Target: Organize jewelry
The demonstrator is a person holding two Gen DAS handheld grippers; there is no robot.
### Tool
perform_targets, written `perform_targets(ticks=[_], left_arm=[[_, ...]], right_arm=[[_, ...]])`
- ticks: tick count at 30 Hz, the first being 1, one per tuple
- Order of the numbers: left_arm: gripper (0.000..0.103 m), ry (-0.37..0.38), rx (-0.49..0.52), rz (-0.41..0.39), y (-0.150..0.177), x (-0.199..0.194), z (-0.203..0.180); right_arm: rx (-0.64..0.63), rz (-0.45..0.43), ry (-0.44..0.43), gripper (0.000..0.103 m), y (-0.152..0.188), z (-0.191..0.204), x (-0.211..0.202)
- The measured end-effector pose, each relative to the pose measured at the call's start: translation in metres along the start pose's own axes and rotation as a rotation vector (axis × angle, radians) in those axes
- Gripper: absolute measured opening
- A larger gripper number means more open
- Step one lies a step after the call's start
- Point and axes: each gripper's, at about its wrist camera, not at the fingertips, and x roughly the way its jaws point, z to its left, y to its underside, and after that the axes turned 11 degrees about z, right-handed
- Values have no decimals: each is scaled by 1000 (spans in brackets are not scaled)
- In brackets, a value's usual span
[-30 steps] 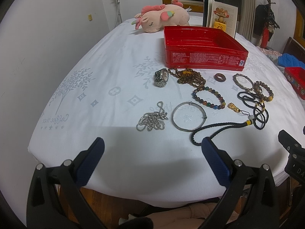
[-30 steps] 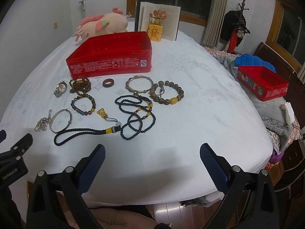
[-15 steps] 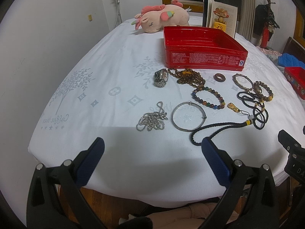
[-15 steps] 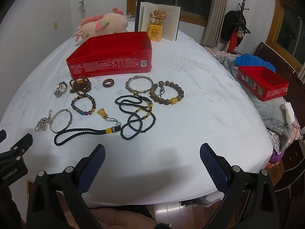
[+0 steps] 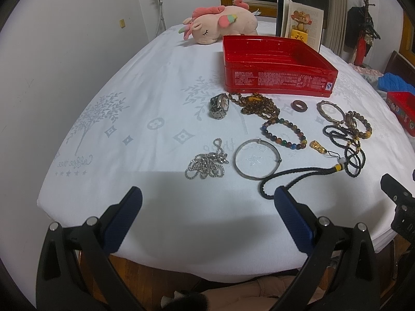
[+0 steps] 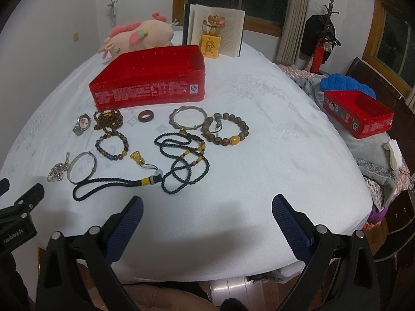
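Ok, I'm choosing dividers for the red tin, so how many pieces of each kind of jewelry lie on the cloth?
Watch: 1
Wooden ring: 1
Metal bangles: 2
Bead bracelets: 2
Bead strands: 2
Silver chain: 1
Cord pendant: 1
Total: 10

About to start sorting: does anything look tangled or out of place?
Yes. The black beaded necklace lies looped over itself, overlapping the twisted metal bangle. The large red tin holds no jewelry; every piece lies on the white cloth.

Jewelry loose before my open red tin [image 5: 277, 77].
I see a watch [image 5: 220, 105], bangle [image 5: 257, 159], chain [image 5: 207, 164], bead bracelets [image 6: 225, 128] and cord necklace [image 6: 114, 185] lying flat.
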Motion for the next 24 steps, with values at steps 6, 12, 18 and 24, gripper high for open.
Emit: perform_targets(ticks=[6, 12, 18, 24], left_arm=[[100, 60, -2, -19, -10, 9, 7], [100, 76, 13, -9, -27, 16, 13], [100, 169, 118, 38, -59, 21, -12], [99, 342, 242, 176, -104, 42, -66]], right_arm=[[-2, -5, -41, 100, -12, -18, 4], [-33, 31, -98, 99, -30, -35, 16], [-18, 74, -170, 89, -61, -62, 29], [0, 163, -244, 81, -95, -87, 58]])
